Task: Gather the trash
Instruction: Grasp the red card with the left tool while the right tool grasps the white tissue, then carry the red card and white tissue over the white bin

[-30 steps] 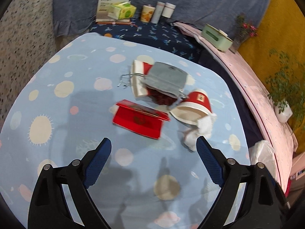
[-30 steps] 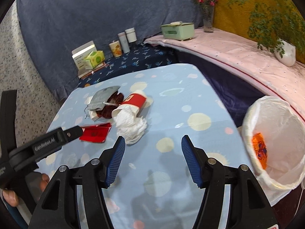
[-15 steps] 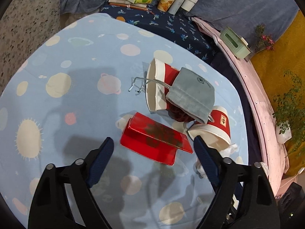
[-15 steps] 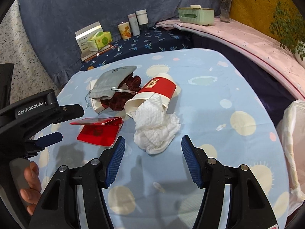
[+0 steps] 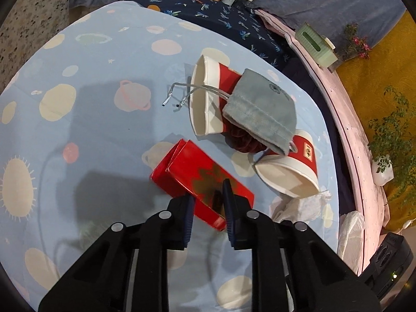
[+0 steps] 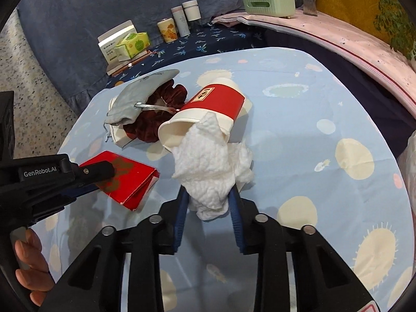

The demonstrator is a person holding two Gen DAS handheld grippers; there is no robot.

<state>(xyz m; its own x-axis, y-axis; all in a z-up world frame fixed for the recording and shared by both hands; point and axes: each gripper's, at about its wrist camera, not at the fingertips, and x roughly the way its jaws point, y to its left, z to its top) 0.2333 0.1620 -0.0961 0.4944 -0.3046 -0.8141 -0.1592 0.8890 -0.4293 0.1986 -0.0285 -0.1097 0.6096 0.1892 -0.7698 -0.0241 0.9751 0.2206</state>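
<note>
A flat red box (image 5: 197,179) lies on the blue patterned tablecloth (image 5: 91,109); my left gripper (image 5: 208,202) is shut on its near end, and it also shows in the right wrist view (image 6: 124,176). My right gripper (image 6: 208,197) is shut on a crumpled white tissue (image 6: 213,171), which also shows in the left wrist view (image 5: 299,205). Two red-and-white paper cups lie on their sides: one by the tissue (image 6: 208,114) (image 5: 291,171), one further back (image 5: 208,96). A grey drawstring pouch (image 5: 260,109) lies over a dark red scrunchie (image 6: 156,119).
A white bin bag (image 5: 351,231) hangs off the table's right edge. At the back, on a dark blue cloth, stand a tissue pack (image 6: 132,43), a box (image 6: 111,44) and three small containers (image 6: 182,22). A green box (image 6: 267,1) sits on the pink ledge.
Both grippers have moved forward and down and closed: the left one onto the red box, the right one onto the white tissue. Both were open before.
</note>
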